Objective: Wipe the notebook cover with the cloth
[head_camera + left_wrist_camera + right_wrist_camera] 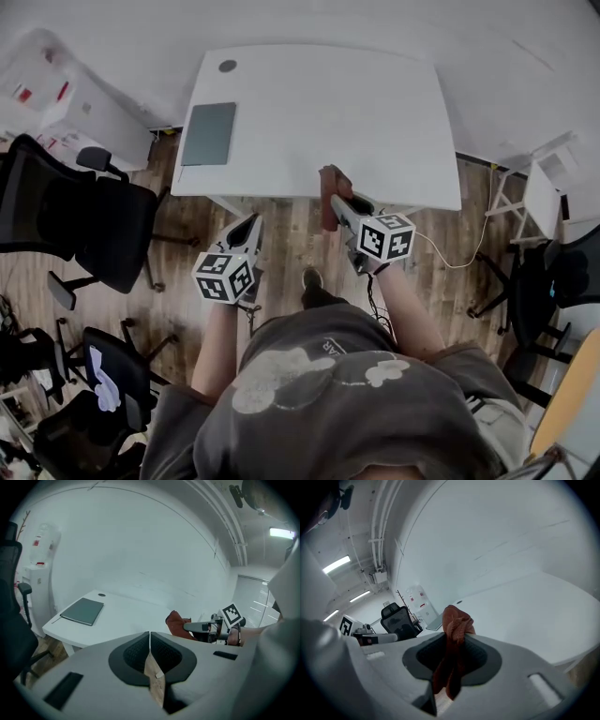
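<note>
- The right gripper (452,641) was clamped on a rust-red cloth (456,619), which bunched above the jaws and hung below them.
- The left gripper (150,639) had its jaws pressed together, with nothing between them.
- Both grippers were off the near edge of the white table (356,122).
- The grey-green notebook (208,133) lay closed and flat by the table's left edge, well apart from the cloth.

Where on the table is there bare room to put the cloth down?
The whole white table right of the notebook is bare, out to its right edge. Only the left end is taken, by the notebook and a round cap. The cloth hangs in the right tool at the near edge.
</note>
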